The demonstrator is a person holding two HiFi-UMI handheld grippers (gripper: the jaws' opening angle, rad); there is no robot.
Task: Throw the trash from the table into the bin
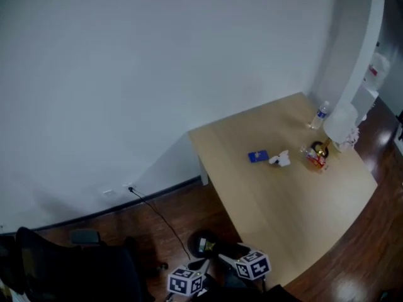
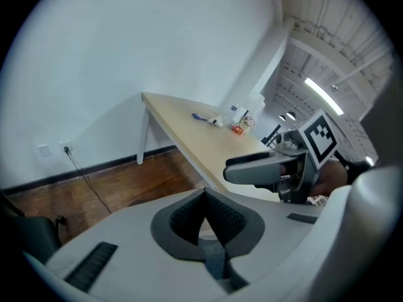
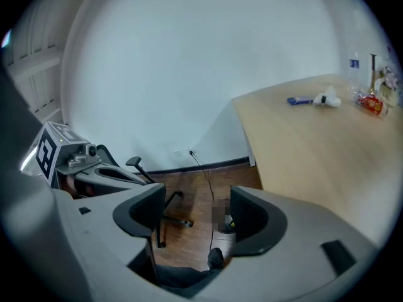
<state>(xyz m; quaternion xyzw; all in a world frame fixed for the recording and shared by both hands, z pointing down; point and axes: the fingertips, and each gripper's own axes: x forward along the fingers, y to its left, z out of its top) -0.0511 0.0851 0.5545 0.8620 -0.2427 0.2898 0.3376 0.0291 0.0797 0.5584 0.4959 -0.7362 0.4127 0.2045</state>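
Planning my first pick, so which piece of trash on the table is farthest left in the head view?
The flat blue packet; the crumpled white tissue and red wrapper lie to its right, the bottle farther still.

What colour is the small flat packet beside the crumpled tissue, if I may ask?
The packet is blue, clearest in the head view.

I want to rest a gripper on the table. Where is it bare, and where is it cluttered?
Bare: the near half of the table, from the front edge up to the blue packet and crumpled paper, and the strip behind them along the far edge. Crowded: the far right corner, with the red wrappers, bottle and white bundle.
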